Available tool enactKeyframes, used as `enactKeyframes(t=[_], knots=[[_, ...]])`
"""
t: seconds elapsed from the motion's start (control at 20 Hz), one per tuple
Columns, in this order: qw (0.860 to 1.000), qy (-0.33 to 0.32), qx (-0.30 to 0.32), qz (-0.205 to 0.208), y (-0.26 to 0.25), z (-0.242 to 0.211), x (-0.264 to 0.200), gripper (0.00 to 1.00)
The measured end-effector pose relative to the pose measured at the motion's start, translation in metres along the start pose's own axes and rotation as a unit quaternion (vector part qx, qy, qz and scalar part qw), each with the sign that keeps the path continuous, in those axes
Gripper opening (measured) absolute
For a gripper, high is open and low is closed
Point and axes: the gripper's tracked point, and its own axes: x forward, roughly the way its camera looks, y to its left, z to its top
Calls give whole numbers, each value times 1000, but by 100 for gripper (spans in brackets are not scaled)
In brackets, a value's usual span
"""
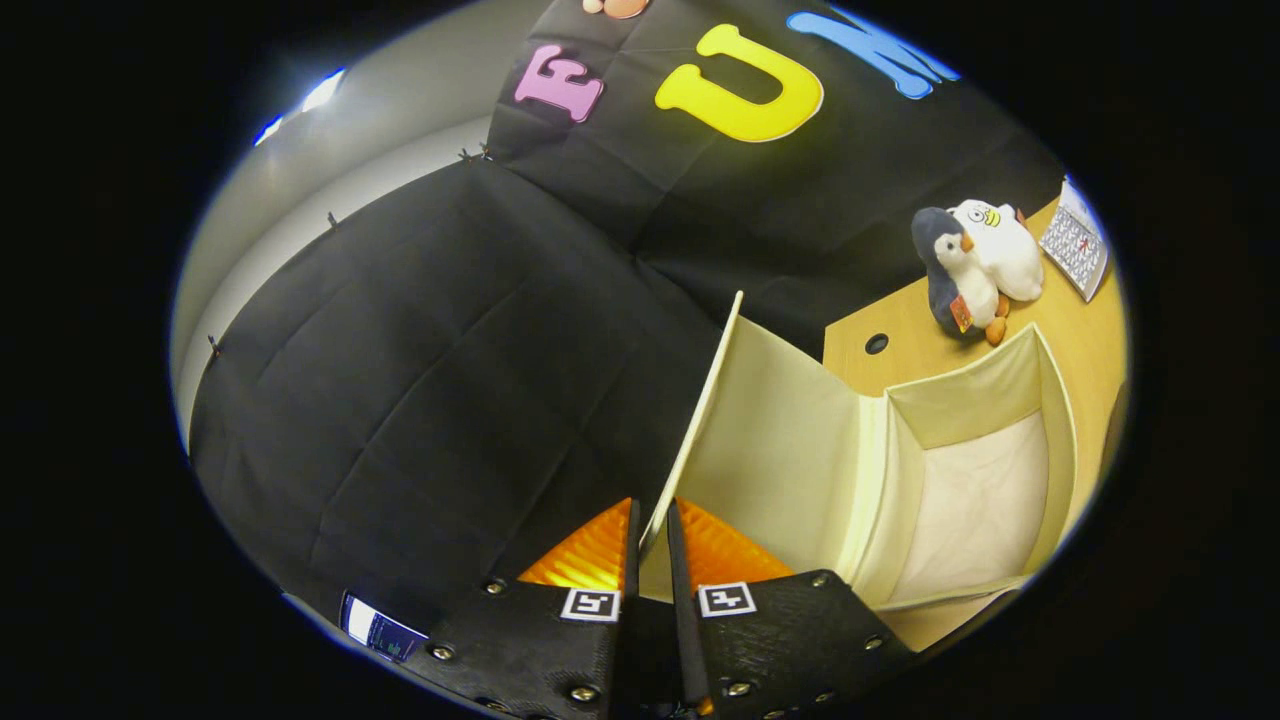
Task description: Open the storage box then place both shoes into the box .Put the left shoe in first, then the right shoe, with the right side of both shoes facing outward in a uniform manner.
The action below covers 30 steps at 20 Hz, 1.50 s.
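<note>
**Gripper view: your fingers pinch the raised lid of the storage box**

Gripper view, looking forward along your gripper (652, 535): the two fingers stand almost together, with the thin edge of the storage box's lid (765, 440) running down into the narrow gap between them. Both fingers press on that edge, so you are clenched on the lid rather than released. The lid is a pale cream fabric panel, lifted and standing steeply; its free edge climbs away from your fingertips toward the black cloth wall (430, 360) beyond.

Just ahead of the fingers and off to their right lies the storage box (1055, 420) itself, open, cream-walled, with a lighter lining on its floor. You look down into its interior, which holds nothing that you can make out from here. The lid joins the box along the wall that faces you.

The box sits on a light wooden table (900, 370), which has a small round dark hole in its top near the box's far corner. Beyond the box, on the same table, two soft toys lean together: a dark grey and white plush penguin (950, 275) with an orange beak and feet, touching a white plush toy (1005, 250) behind it. Just beside them, further right, stands a small tilted card with a printed grid (1078, 245), too small for you to read.
</note>
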Motion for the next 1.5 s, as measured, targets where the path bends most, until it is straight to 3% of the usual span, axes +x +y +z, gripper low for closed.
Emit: enactKeyframes(t=[0.05, 0.2, 0.3, 0.6, 0.8, 0.85, 0.9, 1.5], knots=[[1000, -2, -8, 0, 3, 0, 0, 19], [999, -18, -50, -6, 4, 6, -6, 82], [996, -31, -84, -22, -1, 14, -15, 91], [988, -48, -139, -49, -20, 37, -52, 91], [978, -59, -179, -92, -53, 56, -81, 91], [976, -63, -182, -102, -61, 62, -88, 91], [974, -66, -185, -111, -68, 67, -97, 97], [951, -83, -189, -232, -176, 105, -189, 97]])
